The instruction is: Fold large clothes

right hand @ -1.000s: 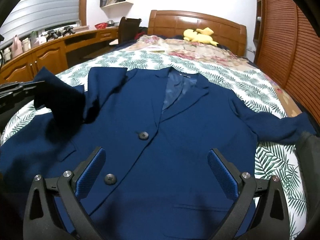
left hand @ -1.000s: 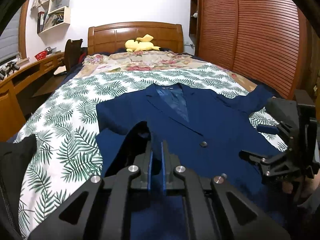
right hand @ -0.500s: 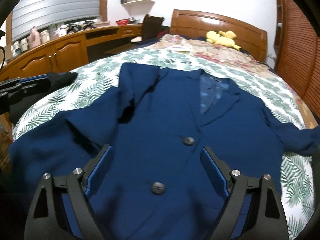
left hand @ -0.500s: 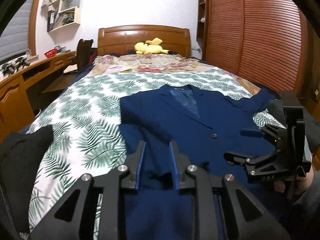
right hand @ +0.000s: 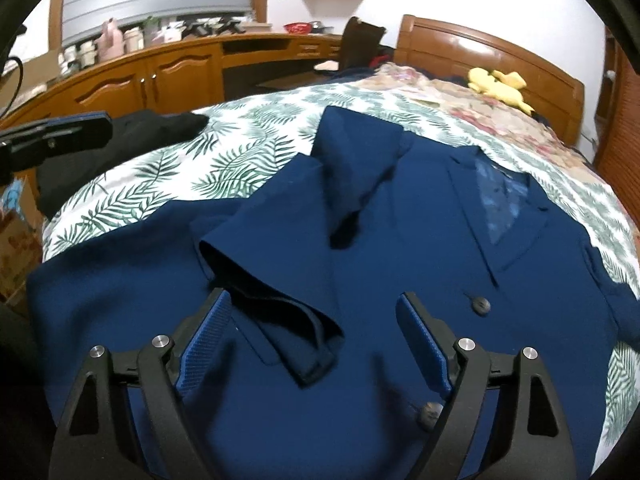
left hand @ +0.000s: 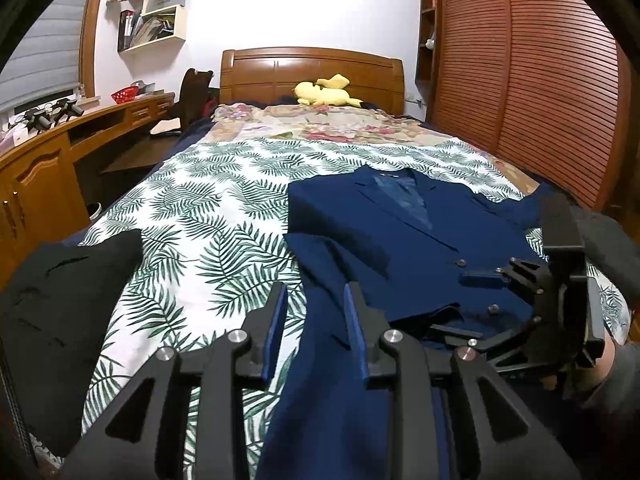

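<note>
Left wrist: left gripper [left hand: 316, 312] parted, empty, above navy wool blazer [left hand: 400, 232] spread on palm-print bedspread [left hand: 200, 240]; right gripper [left hand: 476, 304] at three o'clock.

Right wrist: right gripper [right hand: 316, 332] spread wide over folded-in sleeve [right hand: 276, 280]. Probably mid-fold; next, opposite sleeve at three o'clock.

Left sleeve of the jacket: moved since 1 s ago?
Yes. The left sleeve now lies folded across the jacket front, its cuff near the lower button; before, the left tool held it raised.

Fern-print bed [left hand: 208, 240] under navy jacket [left hand: 400, 236]
</note>
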Motion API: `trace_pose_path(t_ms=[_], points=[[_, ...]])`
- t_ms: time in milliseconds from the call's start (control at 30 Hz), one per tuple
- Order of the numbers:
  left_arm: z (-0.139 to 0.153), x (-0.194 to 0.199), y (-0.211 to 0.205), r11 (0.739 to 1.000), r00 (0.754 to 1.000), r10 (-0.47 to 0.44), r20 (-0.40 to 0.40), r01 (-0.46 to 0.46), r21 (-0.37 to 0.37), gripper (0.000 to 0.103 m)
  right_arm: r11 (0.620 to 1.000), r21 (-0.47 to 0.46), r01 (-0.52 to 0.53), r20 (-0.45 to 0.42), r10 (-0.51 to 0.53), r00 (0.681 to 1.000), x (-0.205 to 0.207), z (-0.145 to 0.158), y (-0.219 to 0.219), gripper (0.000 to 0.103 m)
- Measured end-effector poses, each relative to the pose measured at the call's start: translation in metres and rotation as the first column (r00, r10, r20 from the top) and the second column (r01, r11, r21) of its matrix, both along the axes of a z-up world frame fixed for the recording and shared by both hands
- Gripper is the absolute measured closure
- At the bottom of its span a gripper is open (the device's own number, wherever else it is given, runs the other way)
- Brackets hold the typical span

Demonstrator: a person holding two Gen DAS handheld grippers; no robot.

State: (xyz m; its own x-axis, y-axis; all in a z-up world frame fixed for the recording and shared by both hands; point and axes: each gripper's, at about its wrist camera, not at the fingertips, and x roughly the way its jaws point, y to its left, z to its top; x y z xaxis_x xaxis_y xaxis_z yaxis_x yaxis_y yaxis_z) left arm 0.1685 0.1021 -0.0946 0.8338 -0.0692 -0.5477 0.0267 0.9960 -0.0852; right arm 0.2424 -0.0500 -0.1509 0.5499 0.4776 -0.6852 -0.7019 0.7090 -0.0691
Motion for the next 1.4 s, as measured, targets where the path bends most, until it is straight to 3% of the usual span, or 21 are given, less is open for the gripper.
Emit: trace_pose_path(t_ms=[200, 300, 400, 433, 567, 733, 1033, 1400], points=[[-0.005, -0.004, 0.009, 1.0, 1.0, 0.009, -0.01, -0.009, 0.004, 0.076, 1.0, -0.027, -0.004, -0.076, 0.001, 0.997, 0.017, -0.016, 0.01, 0.019], [-0.006, -0.004, 0.011, 1.0, 1.0, 0.014, -0.013, -0.014, 0.003, 0.076, 0.999, -0.036, -0.012, -0.116, 0.008, 0.993, 0.021, -0.021, 0.01, 0.027], [-0.005, -0.005, 0.009, 1.0, 1.0, 0.011, -0.009, -0.011, 0.003, 0.075, 0.999, -0.036, -0.025, -0.126, 0.02, 0.992, 0.021, -0.023, 0.01, 0.055], [-0.005, -0.005, 0.008, 1.0, 1.0, 0.009, -0.009, -0.009, 0.004, 0.075, 0.999, -0.035, -0.028, -0.125, 0.023, 0.992, 0.02, -0.023, 0.01, 0.07], [-0.005, -0.004, 0.002, 1.0, 1.0, -0.01, -0.01, 0.01, 0.009, 0.075, 0.999, -0.034, -0.038, -0.087, 0.035, 0.996, 0.014, -0.018, 0.008, 0.095], [-0.006, -0.001, -0.007, 0.999, 0.999, -0.028, -0.015, 0.028, 0.019, 0.075, 1.0, 0.013, -0.024, -0.013, 0.025, 1.0, 0.007, -0.001, -0.004, 0.099], [-0.005, 0.006, -0.033, 0.996, 0.997, -0.08, -0.017, 0.081, 0.035, 0.075, 0.991, 0.133, 0.003, 0.027, -0.007, 1.0, 0.0, 0.041, -0.05, 0.101], [-0.003, 0.012, -0.073, 0.988, 0.99, -0.138, -0.019, 0.139, 0.061, 0.075, 0.956, 0.252, 0.152, 0.105, -0.183, 0.978, -0.016, 0.084, -0.142, 0.101]])
